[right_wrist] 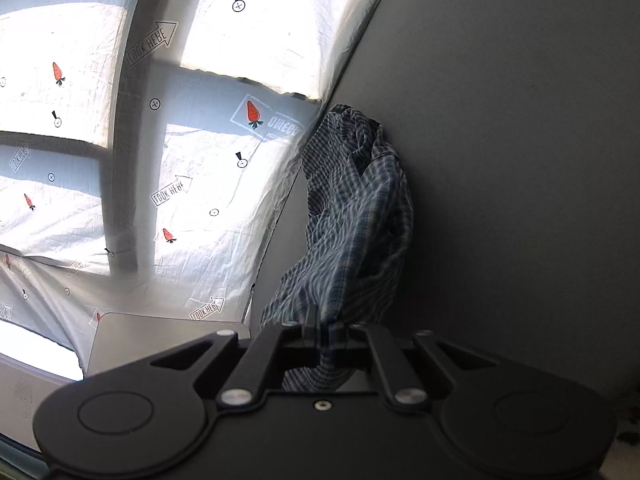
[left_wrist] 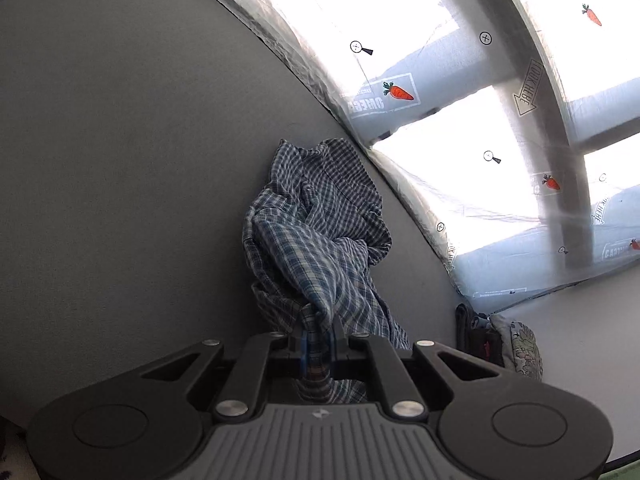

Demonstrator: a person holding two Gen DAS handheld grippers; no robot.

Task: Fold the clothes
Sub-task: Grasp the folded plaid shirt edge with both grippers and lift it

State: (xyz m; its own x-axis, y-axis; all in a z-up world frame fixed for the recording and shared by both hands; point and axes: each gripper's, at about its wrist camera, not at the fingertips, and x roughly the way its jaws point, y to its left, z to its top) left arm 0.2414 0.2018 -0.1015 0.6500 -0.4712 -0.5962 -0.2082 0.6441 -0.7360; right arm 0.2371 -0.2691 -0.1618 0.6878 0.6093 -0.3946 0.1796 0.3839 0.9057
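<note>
Both views show one blue checked shirt (left_wrist: pixel 320 240) bunched above the dark grey bench (left_wrist: pixel 120 160), close to the bench edge that runs along a white printed sheet (left_wrist: pixel 460 168) with carrots and arrows on it.

In the left wrist view the left tongs (left_wrist: pixel 318 338) are clenched on a gathered fold of the shirt, with cloth trailing back between the arms. Only this view shows a small heap of other clothes (left_wrist: pixel 500 344) at the right of the shirt, near the bench edge.

In the right wrist view the right tongs (right_wrist: pixel 324 330) are clenched on another fold of the same shirt (right_wrist: pixel 360 208), which stretches away from them and looks blurred. Only this view shows a flat grey board (right_wrist: pixel 160 340) lying on the printed sheet (right_wrist: pixel 208 200), left of the shirt.
</note>
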